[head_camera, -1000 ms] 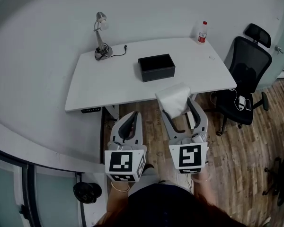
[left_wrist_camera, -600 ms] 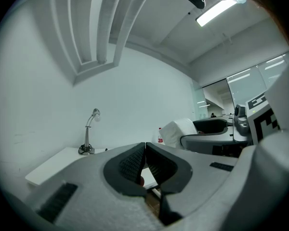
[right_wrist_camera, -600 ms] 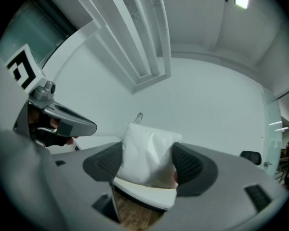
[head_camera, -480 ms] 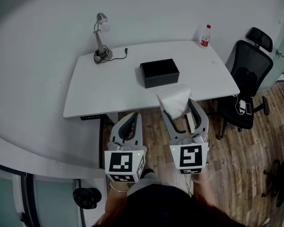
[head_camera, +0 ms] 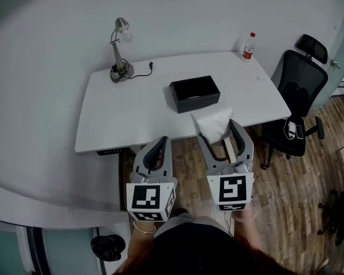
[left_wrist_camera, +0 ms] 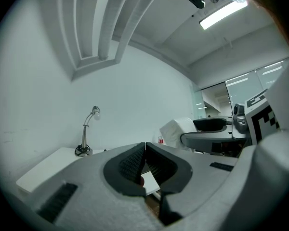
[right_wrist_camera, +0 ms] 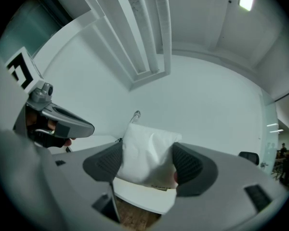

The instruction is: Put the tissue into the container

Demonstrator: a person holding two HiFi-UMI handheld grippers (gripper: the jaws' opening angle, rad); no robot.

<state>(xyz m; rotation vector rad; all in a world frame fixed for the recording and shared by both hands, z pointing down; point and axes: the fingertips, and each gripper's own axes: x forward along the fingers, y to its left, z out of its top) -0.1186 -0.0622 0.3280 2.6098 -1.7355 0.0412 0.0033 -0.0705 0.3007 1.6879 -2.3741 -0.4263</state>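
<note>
1. The right hand-held gripper (right_wrist_camera: 149,163) is clamped on the white tissue (right_wrist_camera: 147,150). The soft pack stands up between its jaws, in the air just short of the near edge of the desk (head_camera: 126,116).
2. The left hand-held gripper (left_wrist_camera: 145,152) has its jaws pressed together with nothing between them. It hangs beside the right one, low over the wood floor (head_camera: 289,196).
3. The step in hand appears to be the carry. The tissue is lifted but not yet delivered. The container (head_camera: 195,94), a black open-topped box, sits near the middle of the desk, beyond the tissue and apart from it.
4. The next move likely calls for a forward reach over the desk edge to bring the pack above the open top. The pack would then be lowered in before the jaws part. The opening looks only a little larger than the pack, so lining the two up probably matters.
5. The desk is white and smooth. A desk lamp (head_camera: 119,47) with a trailing cord stands at its far left corner, and a red-capped bottle (head_camera: 248,46) at the far right. A black office chair (head_camera: 298,96) waits at the right end, and a pale wall runs behind.
</note>
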